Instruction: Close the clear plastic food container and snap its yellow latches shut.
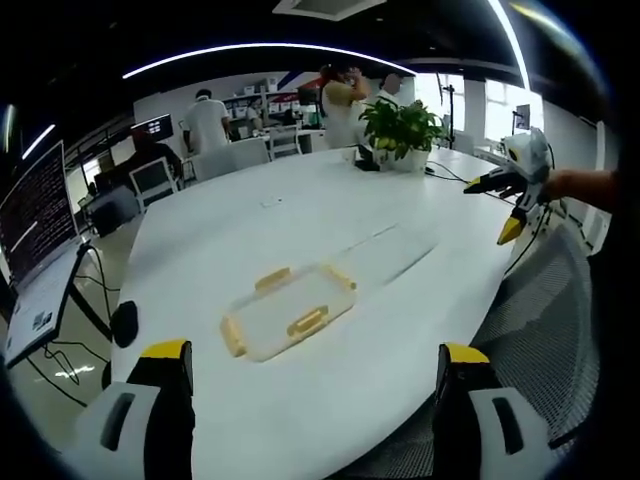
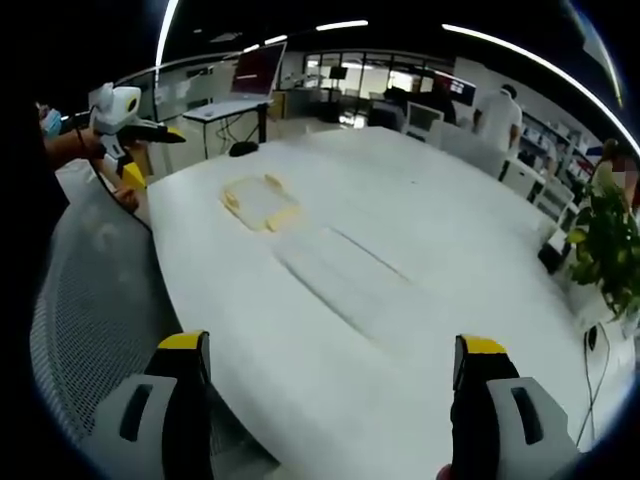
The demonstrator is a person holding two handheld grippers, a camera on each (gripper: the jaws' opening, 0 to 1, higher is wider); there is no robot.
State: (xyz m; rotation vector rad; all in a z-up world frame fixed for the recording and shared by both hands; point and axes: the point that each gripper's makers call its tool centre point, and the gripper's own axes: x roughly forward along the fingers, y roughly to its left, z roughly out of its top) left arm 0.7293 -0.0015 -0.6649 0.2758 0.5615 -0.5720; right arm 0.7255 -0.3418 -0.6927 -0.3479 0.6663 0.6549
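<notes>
The clear plastic food container (image 1: pixel 283 312) lies on the white table (image 1: pixel 300 210), its yellow latches (image 1: pixel 307 321) spread out around its rim. A flat clear lid (image 1: pixel 388 250) lies just beyond it, apart from it. My left gripper (image 1: pixel 315 362) hangs open over the near table edge, short of the container, with nothing between its jaws. The right gripper (image 1: pixel 512 190) is held in the air off the table's right side. In the right gripper view the container (image 2: pixel 258 203) sits far ahead to the left, the lid (image 2: pixel 340 272) nearer. My right gripper (image 2: pixel 332 352) is open and holds nothing. The left gripper (image 2: pixel 125 125) shows at upper left.
A potted plant (image 1: pixel 402 128) and cables stand at the table's far end. Mesh chairs (image 1: pixel 545 330) line the near side, and a laptop (image 1: pixel 35 220) sits on a stand to the left. People (image 1: pixel 208 120) stand beyond the table among more chairs.
</notes>
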